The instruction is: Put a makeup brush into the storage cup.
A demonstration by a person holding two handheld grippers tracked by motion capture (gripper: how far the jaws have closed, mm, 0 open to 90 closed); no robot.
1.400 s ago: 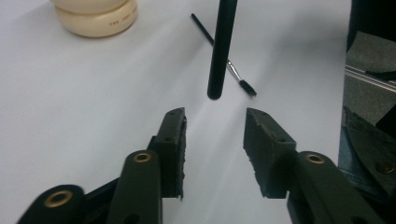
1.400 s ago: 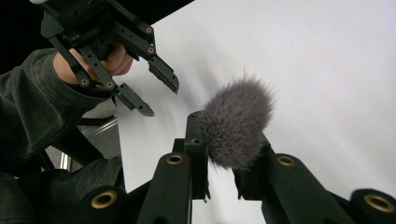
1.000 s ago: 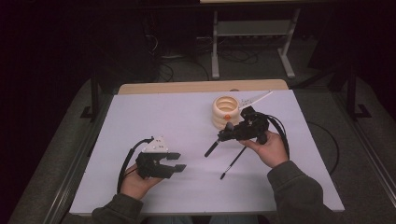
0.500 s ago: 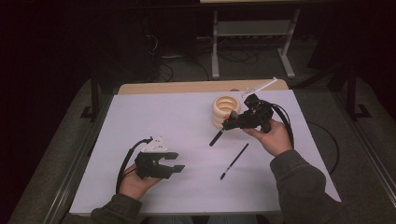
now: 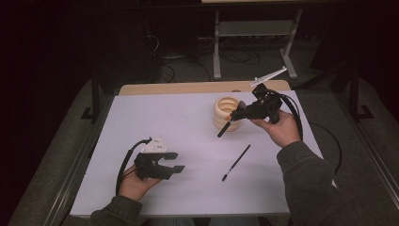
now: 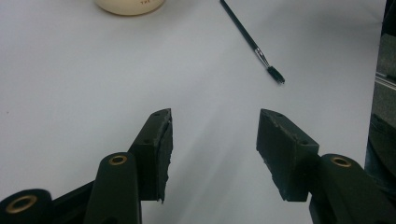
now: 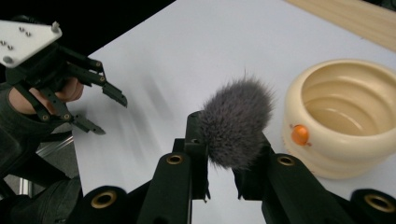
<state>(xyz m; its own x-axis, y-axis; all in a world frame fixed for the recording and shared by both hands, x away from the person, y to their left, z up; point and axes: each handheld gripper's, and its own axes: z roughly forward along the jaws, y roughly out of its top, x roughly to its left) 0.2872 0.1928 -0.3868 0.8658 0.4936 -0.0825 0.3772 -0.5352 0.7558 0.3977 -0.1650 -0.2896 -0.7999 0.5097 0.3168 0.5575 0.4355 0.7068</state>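
My right gripper (image 5: 241,111) is shut on a fluffy grey makeup brush (image 7: 237,122), held above the table beside a cream ribbed pot (image 5: 225,109). The brush's dark handle (image 5: 224,128) slants down and to the left in front of the pot. In the right gripper view the pot (image 7: 345,112) stands just right of the jaws and carries an orange dot. A thin black brush (image 5: 236,162) lies flat on the white sheet, also visible in the left gripper view (image 6: 252,39). My left gripper (image 5: 175,161) rests low at the front left; its jaws have just been opening, with nothing between them (image 6: 214,140).
A white sheet (image 5: 164,122) covers the table, with a wooden strip (image 5: 188,88) along its far edge. A metal stand (image 5: 256,35) and cables sit on the dark floor beyond. The pot's base (image 6: 130,5) shows at the top of the left gripper view.
My right hand has risen and moved toward the far side, carrying the fluffy brush up beside the pot. The thin brush and the left hand have stayed put.
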